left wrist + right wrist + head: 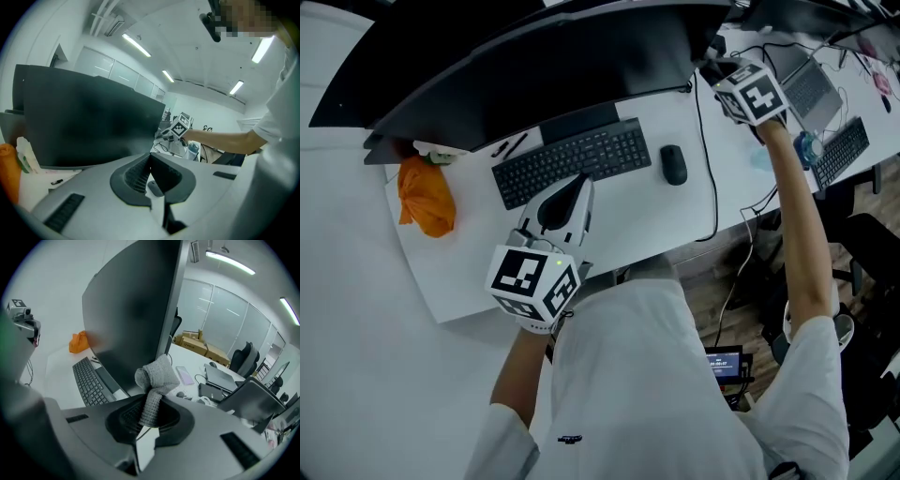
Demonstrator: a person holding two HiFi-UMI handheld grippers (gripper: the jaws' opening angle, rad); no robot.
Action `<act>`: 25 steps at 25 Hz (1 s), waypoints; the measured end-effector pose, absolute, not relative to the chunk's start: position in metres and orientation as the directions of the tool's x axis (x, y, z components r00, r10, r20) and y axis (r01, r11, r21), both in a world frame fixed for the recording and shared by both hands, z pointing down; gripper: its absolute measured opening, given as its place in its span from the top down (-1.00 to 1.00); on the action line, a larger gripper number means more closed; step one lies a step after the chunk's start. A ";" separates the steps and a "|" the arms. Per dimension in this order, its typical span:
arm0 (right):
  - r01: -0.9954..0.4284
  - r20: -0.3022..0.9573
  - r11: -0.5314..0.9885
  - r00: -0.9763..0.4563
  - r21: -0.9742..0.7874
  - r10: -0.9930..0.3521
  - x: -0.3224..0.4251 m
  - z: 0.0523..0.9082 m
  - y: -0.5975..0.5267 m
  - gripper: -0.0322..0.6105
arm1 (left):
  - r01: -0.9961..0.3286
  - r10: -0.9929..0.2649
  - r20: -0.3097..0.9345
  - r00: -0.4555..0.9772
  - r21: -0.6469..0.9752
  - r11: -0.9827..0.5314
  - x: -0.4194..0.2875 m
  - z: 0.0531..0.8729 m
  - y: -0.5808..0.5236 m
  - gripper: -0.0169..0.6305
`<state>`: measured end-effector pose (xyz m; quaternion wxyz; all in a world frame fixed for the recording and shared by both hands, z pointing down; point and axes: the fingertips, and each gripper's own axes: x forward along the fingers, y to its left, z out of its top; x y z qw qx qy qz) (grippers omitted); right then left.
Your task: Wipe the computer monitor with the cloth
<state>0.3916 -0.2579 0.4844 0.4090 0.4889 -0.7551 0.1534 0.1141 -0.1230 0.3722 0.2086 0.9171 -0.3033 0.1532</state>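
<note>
By the counter's [623,220] back edge, right tool [150,420] pinches grey cloth [157,376] beside monitor [131,319], seemingly needing a pressed leftward sweep; left tool [151,171] closed, empty.

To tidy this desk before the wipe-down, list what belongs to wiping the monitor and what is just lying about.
For the job:
monitor
grey cloth, clamped in the right hand-held gripper near the monitor's edge

Lying about:
keyboard
mouse
orange bundle
laptop
left hand-held gripper, shut and empty, near the keyboard

the head view cuts off the monitor [534,66] at top and hides the cloth [157,376]
</note>
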 end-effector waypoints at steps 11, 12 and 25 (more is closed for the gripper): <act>-0.887 0.830 0.457 -0.207 0.064 -0.518 0.393 0.580 -0.251 0.81 | -0.637 -0.471 0.457 0.755 0.338 -0.693 0.103 0.411 -0.121 0.89; -0.889 0.834 0.454 -0.209 0.055 -0.510 0.393 0.588 -0.250 0.81 | -0.638 -0.467 0.464 0.753 0.340 -0.691 0.101 0.415 -0.120 0.89; -0.926 0.770 0.357 -0.314 -0.120 -0.556 0.352 0.632 -0.257 0.81 | -0.660 -0.471 0.487 0.735 0.359 -0.660 0.081 0.429 -0.121 0.89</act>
